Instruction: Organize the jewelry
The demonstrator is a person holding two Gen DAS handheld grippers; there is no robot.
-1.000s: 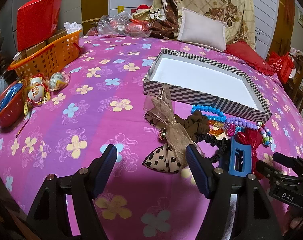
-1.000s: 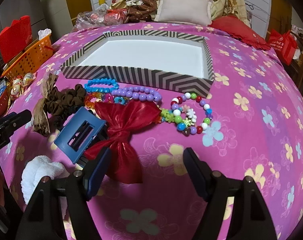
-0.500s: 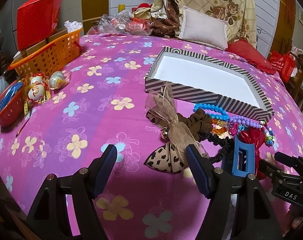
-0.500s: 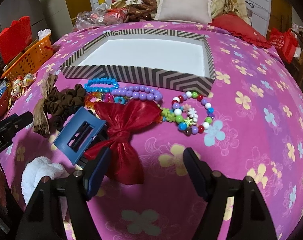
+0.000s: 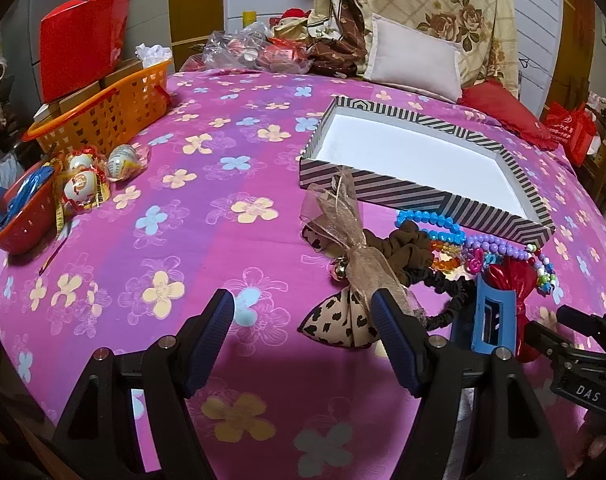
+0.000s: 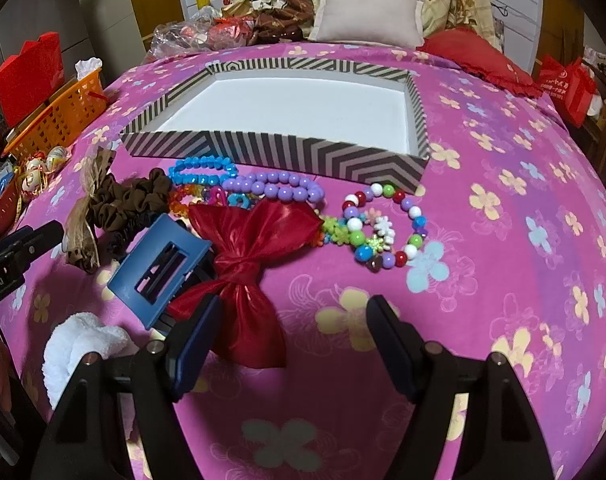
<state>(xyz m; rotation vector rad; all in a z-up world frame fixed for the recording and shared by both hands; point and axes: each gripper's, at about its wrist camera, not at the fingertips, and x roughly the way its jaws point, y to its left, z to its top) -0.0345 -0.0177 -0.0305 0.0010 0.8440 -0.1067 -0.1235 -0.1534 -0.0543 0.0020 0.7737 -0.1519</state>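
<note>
A striped box (image 6: 287,152) with a white inside lies open on the pink flowered bedspread, nothing in it. In front of it sits a heap: blue bead bracelet (image 6: 201,172), purple bead bracelet (image 6: 279,190), multicolour bead bracelet (image 6: 383,228), red satin bow (image 6: 247,264), blue hair claw (image 6: 159,270), brown scrunchie (image 6: 131,200), leopard-print bow with gauze ribbon (image 5: 349,276). My right gripper (image 6: 293,328) hovers open just short of the red bow. My left gripper (image 5: 303,330) hovers open, its right finger beside the leopard bow. Neither holds anything.
An orange basket (image 5: 103,112) with boxes and a red bag (image 5: 79,40) stands far left, wrapped eggs (image 5: 99,172) and a red colander (image 5: 19,216) near it. Pillows (image 5: 411,60) and bags line the head of the bed. A white cloth (image 6: 79,344) lies by the right gripper.
</note>
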